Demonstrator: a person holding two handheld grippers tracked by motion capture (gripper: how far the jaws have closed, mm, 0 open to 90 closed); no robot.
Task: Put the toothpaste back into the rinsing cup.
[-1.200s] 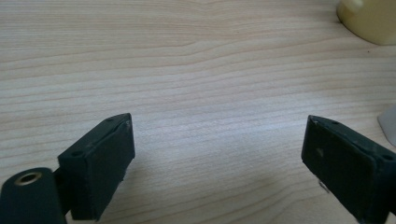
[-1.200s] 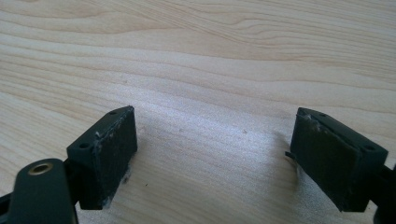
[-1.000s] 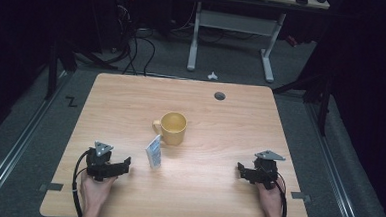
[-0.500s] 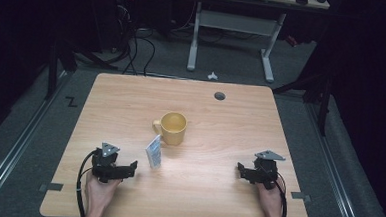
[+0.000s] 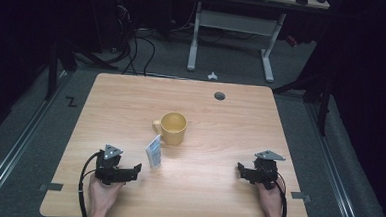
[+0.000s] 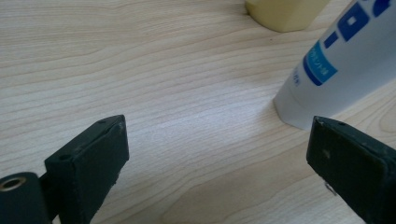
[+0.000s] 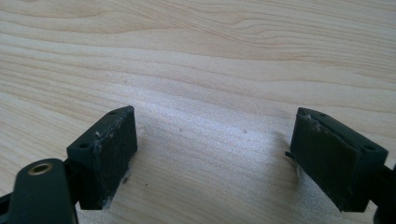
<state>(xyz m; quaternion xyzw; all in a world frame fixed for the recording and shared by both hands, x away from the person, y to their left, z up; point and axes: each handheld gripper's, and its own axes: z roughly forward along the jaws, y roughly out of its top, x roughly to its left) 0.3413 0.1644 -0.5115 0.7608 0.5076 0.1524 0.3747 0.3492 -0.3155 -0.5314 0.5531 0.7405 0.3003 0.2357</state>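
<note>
A yellow mug (image 5: 174, 128) stands near the middle of the wooden table (image 5: 230, 120), handle to the left. Just in front of it and to the left, a white tube with blue print (image 5: 153, 150) stands upright. My left gripper (image 5: 133, 171) is low over the table at the tube's near left, open, jaws pointing right. In the left gripper view the tube (image 6: 336, 70) rises just beyond the right jaw of my left gripper (image 6: 219, 135), with the mug's base (image 6: 285, 11) behind it. My right gripper (image 5: 240, 170) rests open at the front right, with bare wood between the jaws of the right gripper (image 7: 217, 130).
A round cable hole (image 5: 219, 96) sits near the table's far edge. Beyond the table stand a white desk frame (image 5: 230, 35) and loose cables (image 5: 134, 50) on the dark floor. A black cable (image 5: 83, 183) trails from the left gripper.
The left gripper has shifted slightly right and toward the front edge, closing on the tube. The right gripper, mug and tube have not moved.
</note>
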